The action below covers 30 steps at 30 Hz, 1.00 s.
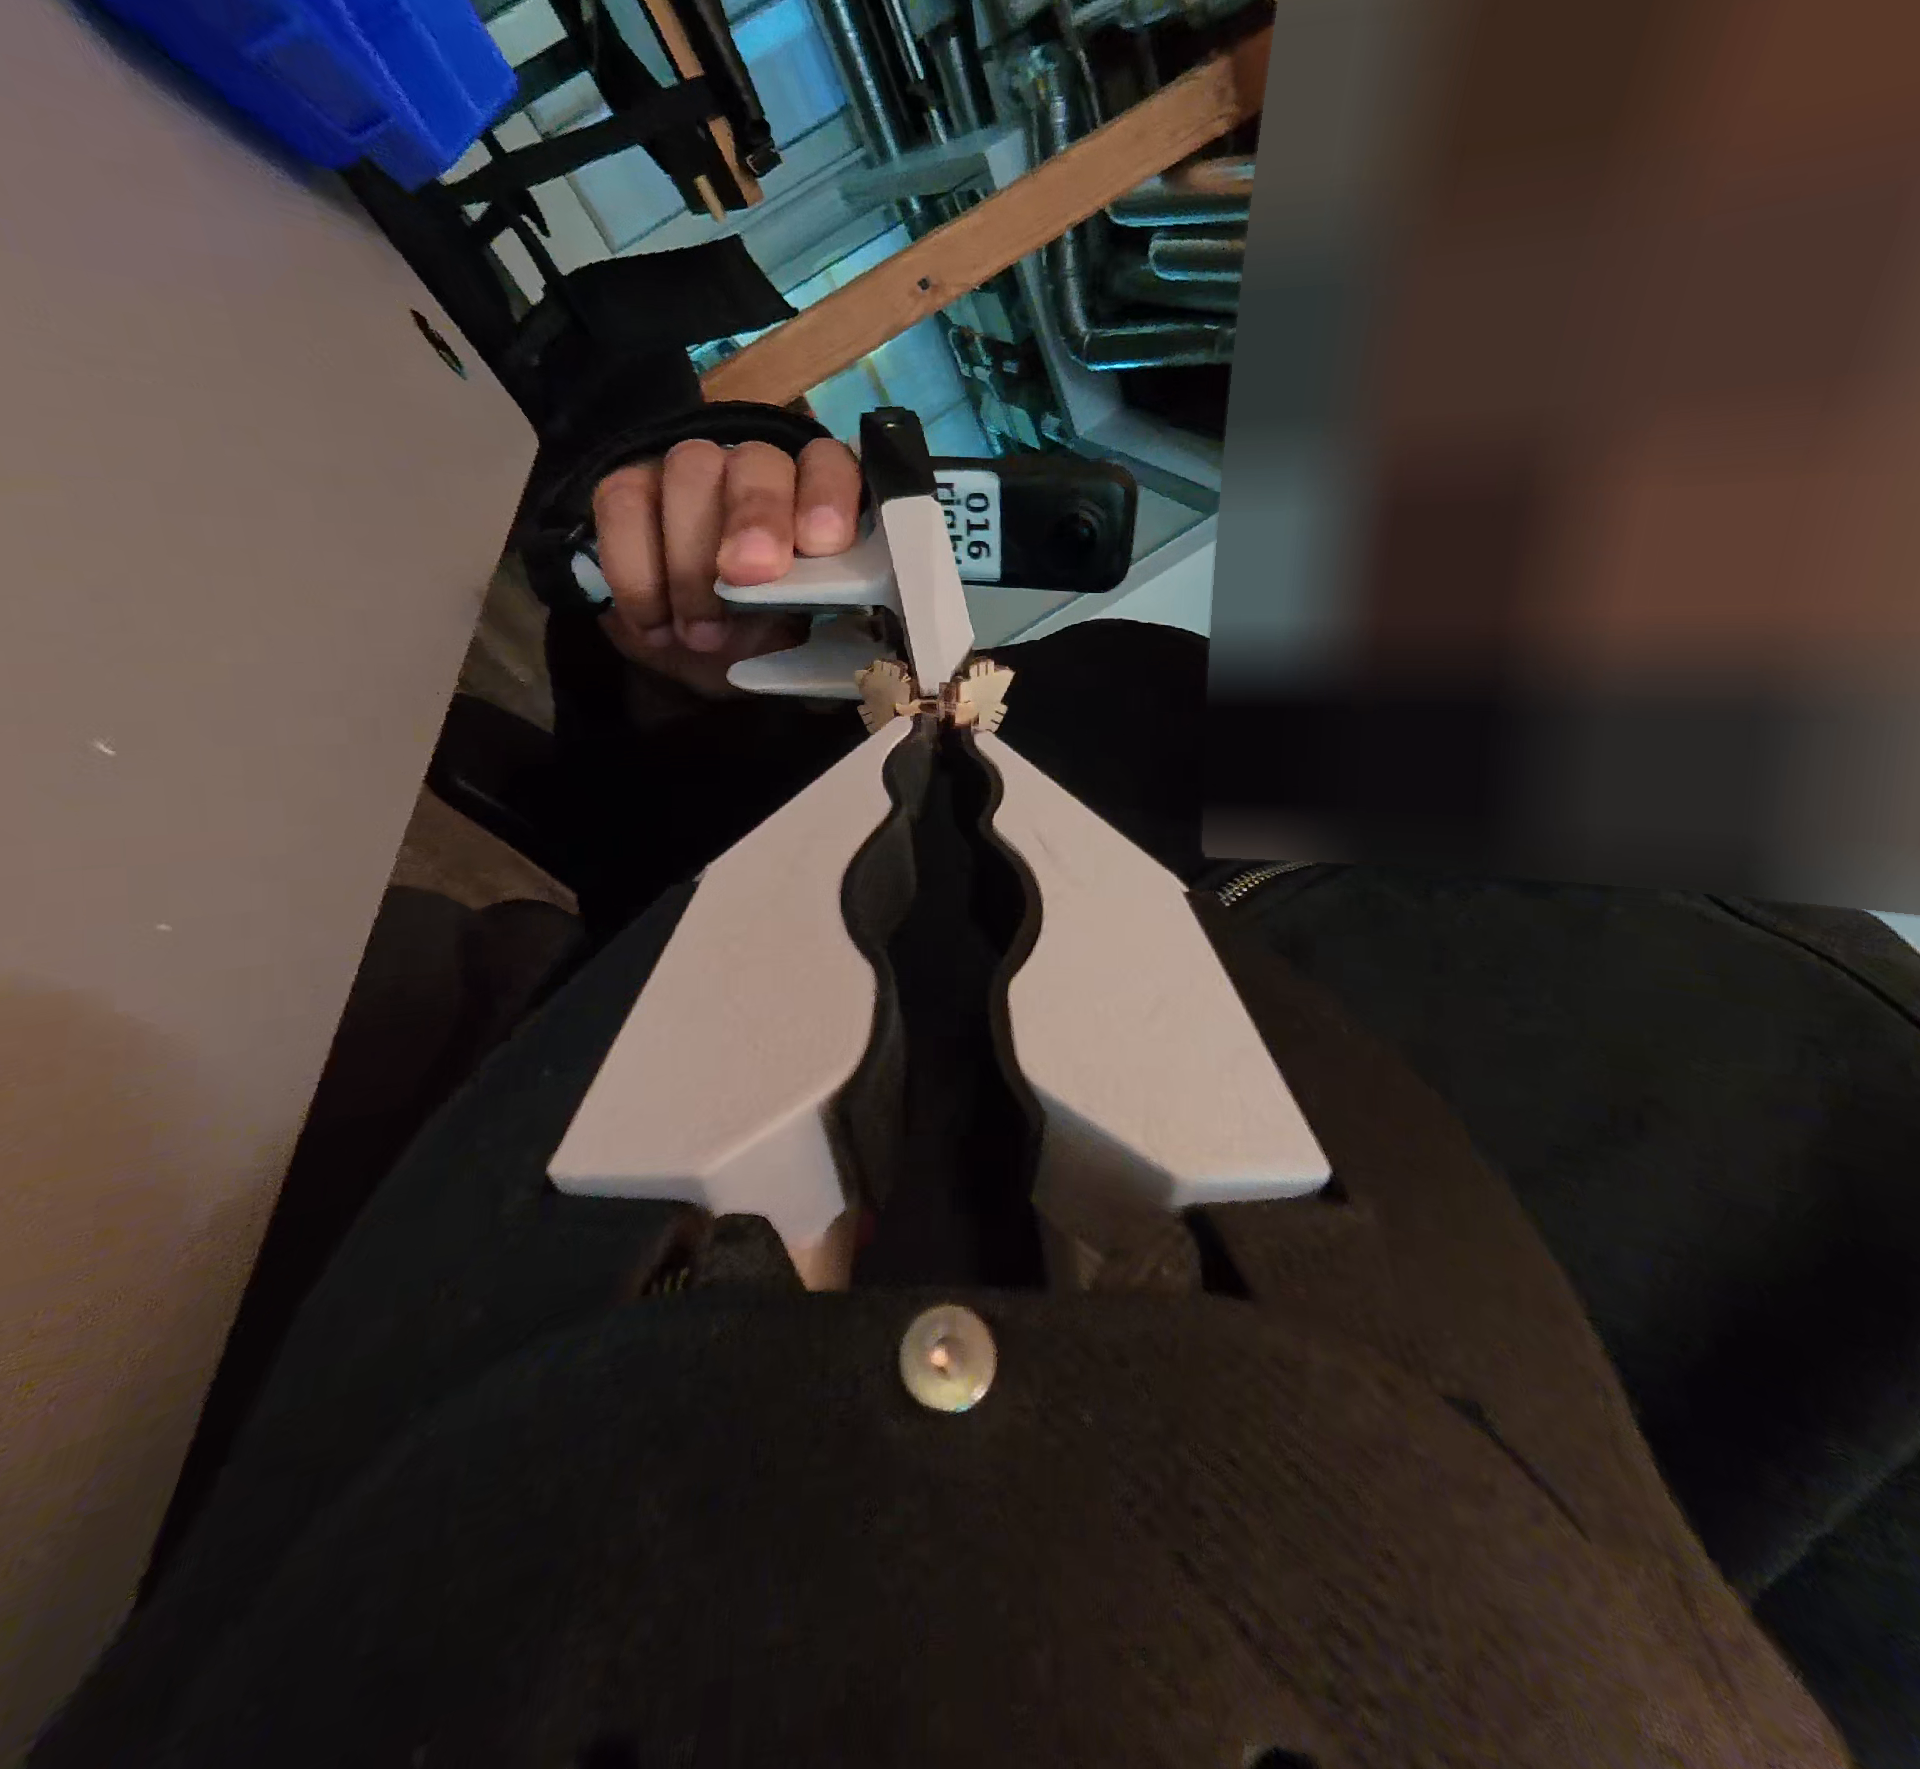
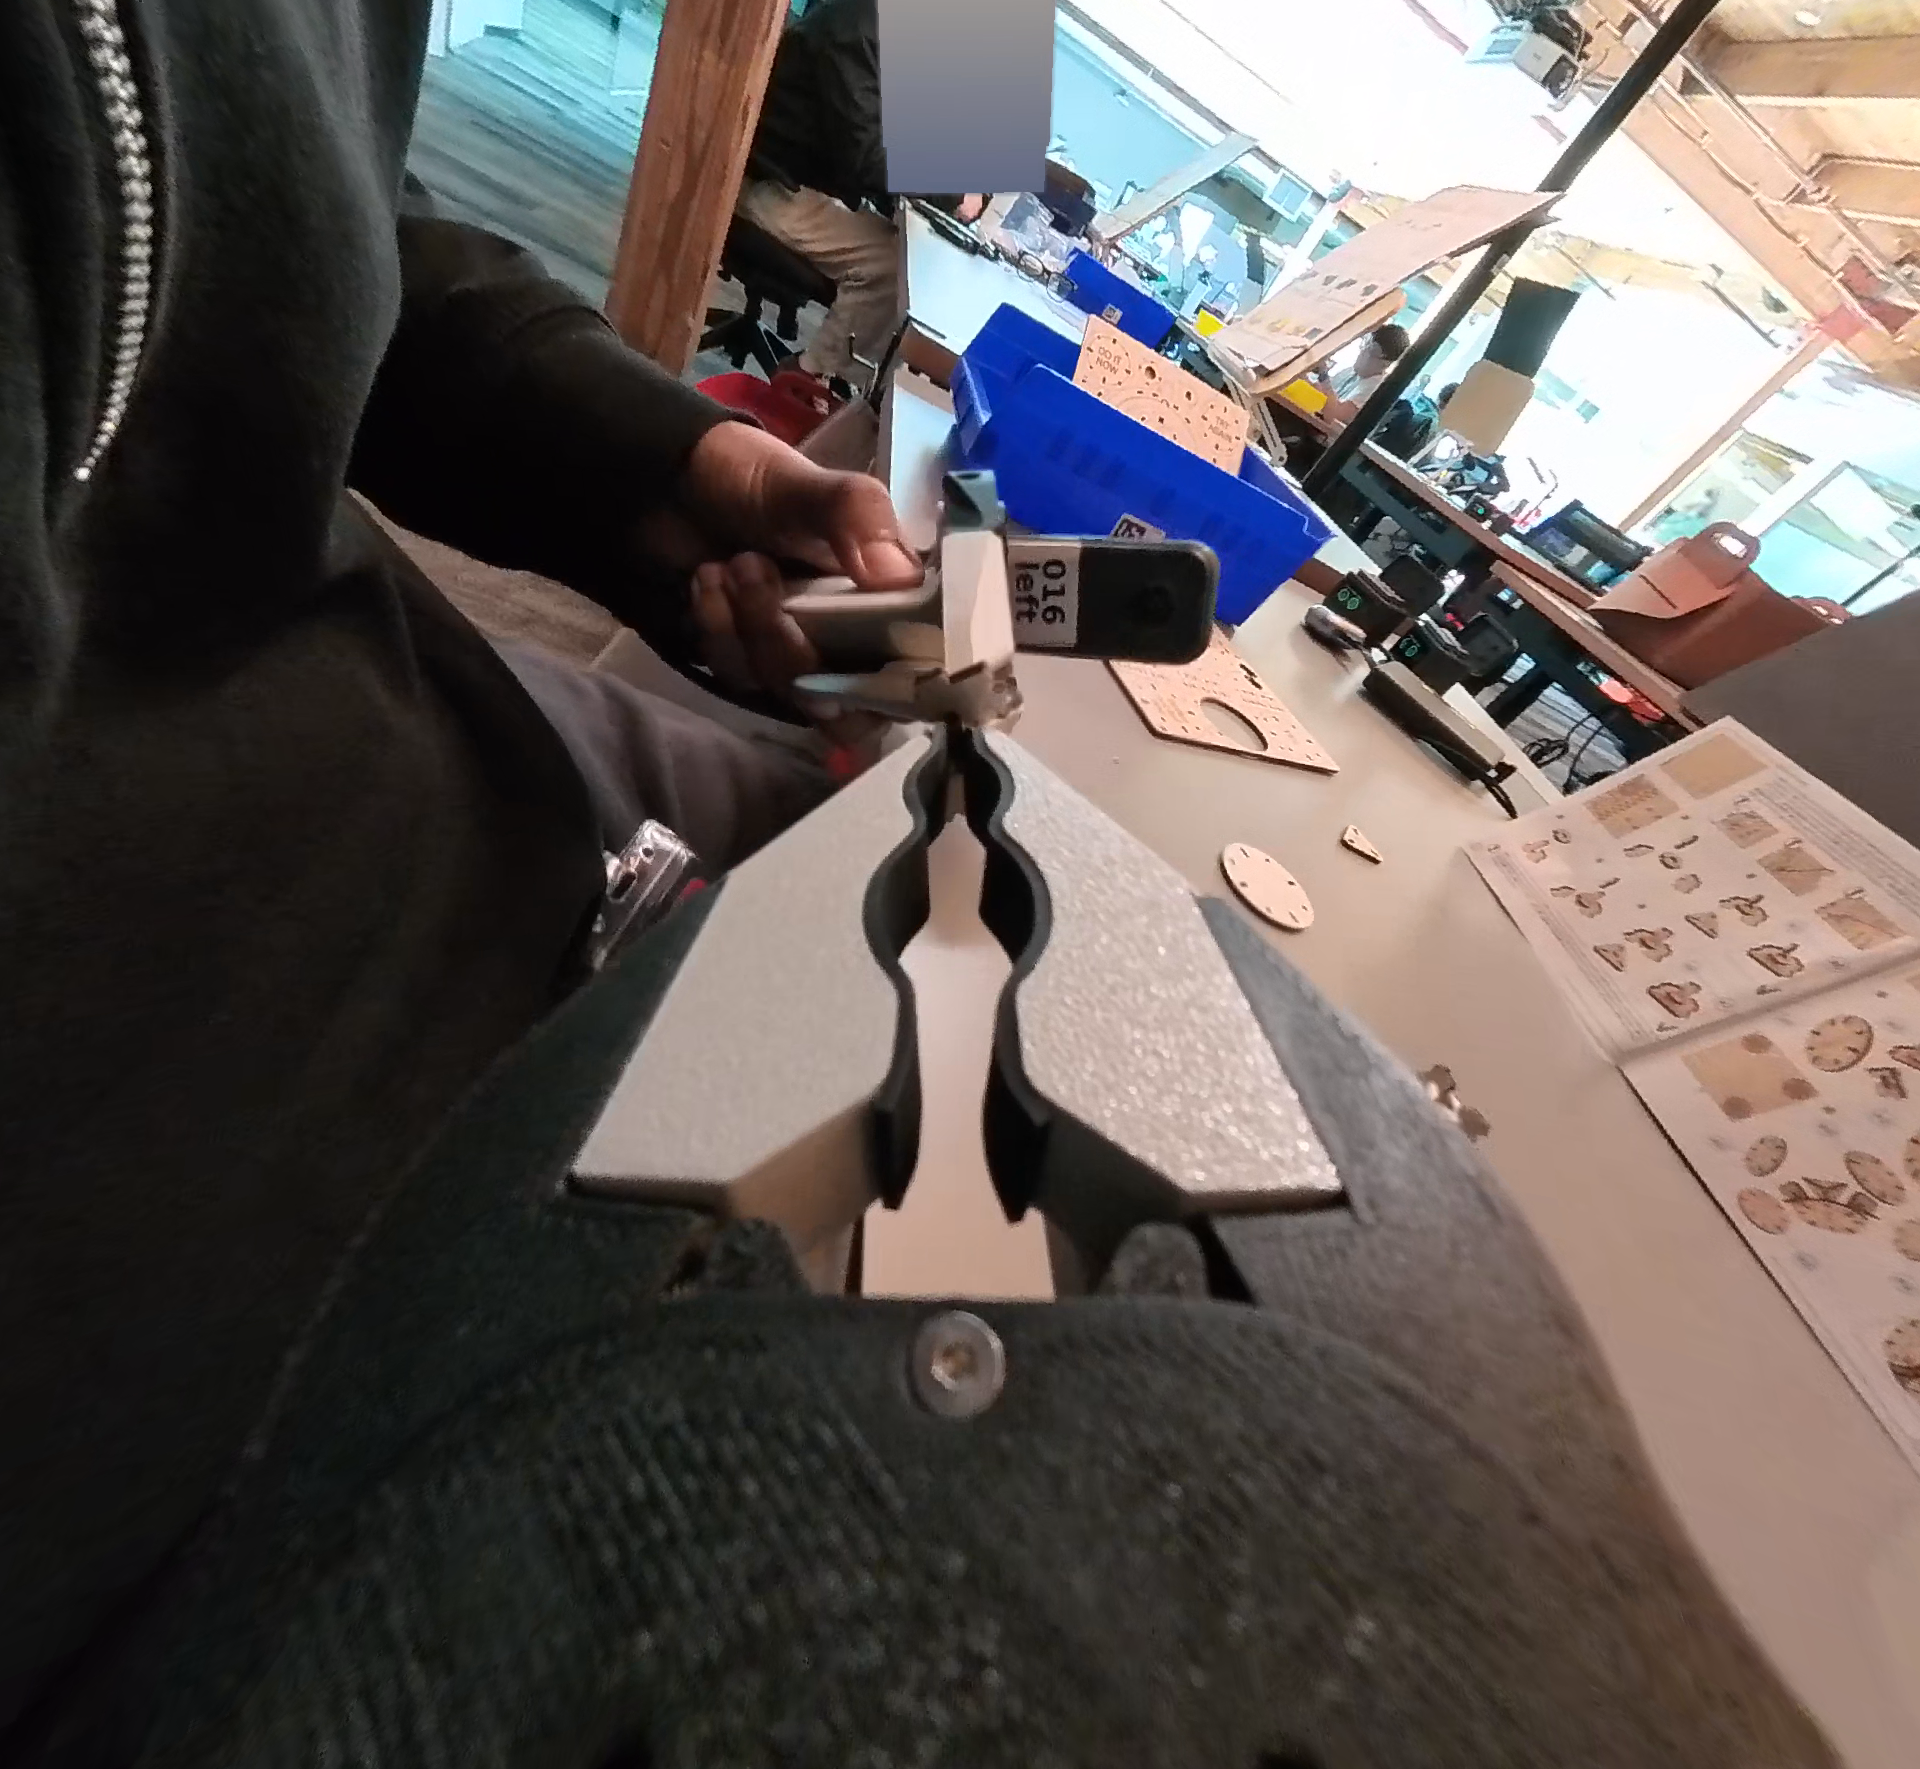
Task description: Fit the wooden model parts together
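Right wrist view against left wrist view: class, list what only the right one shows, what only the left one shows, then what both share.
Only the right wrist view: the table top with a round wooden disc, a perforated wooden sheet and printed instruction pages.

Only the left wrist view: metal pipes and a slanting wooden beam.

Both: the blue bin, and the left gripper and right gripper pinching one small wooden assembly between them.

small pale wooden piece [image 1: 932,693] with two comb-toothed wing lobes, laser-cut, held in mid-air above a dark lap, pinched at its middle by left gripper [image 1: 928,720] and right gripper [image 2: 961,732], tips meeting
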### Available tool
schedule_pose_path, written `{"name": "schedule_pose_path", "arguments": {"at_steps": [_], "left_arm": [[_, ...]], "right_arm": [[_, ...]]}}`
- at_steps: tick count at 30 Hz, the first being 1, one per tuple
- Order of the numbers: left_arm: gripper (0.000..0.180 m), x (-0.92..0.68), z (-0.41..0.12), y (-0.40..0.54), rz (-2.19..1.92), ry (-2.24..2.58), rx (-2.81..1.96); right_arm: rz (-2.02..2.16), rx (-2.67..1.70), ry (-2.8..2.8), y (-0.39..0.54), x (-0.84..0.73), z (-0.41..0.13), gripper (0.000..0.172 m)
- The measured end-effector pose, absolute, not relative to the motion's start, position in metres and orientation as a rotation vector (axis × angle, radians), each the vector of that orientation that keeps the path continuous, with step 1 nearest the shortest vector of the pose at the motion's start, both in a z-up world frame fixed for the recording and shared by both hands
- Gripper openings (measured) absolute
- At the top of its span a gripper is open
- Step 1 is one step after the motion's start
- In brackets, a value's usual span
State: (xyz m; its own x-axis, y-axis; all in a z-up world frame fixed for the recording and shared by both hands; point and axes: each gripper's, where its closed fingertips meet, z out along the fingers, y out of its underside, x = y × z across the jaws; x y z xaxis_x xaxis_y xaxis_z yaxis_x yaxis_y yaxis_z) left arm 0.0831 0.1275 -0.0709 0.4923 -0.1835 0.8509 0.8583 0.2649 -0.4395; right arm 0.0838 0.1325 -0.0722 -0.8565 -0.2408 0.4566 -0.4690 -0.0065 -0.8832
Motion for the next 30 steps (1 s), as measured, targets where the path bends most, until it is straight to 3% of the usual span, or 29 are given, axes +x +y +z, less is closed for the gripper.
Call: {"name": "schedule_pose_path", "arguments": {"at_steps": [30], "left_arm": [[0.003,0.079,-0.087,0.129,-0.787,-0.894,-1.083]], "right_arm": [[1.880,0.745,-2.138,0.131,0.082,-0.090,0.001]]}}
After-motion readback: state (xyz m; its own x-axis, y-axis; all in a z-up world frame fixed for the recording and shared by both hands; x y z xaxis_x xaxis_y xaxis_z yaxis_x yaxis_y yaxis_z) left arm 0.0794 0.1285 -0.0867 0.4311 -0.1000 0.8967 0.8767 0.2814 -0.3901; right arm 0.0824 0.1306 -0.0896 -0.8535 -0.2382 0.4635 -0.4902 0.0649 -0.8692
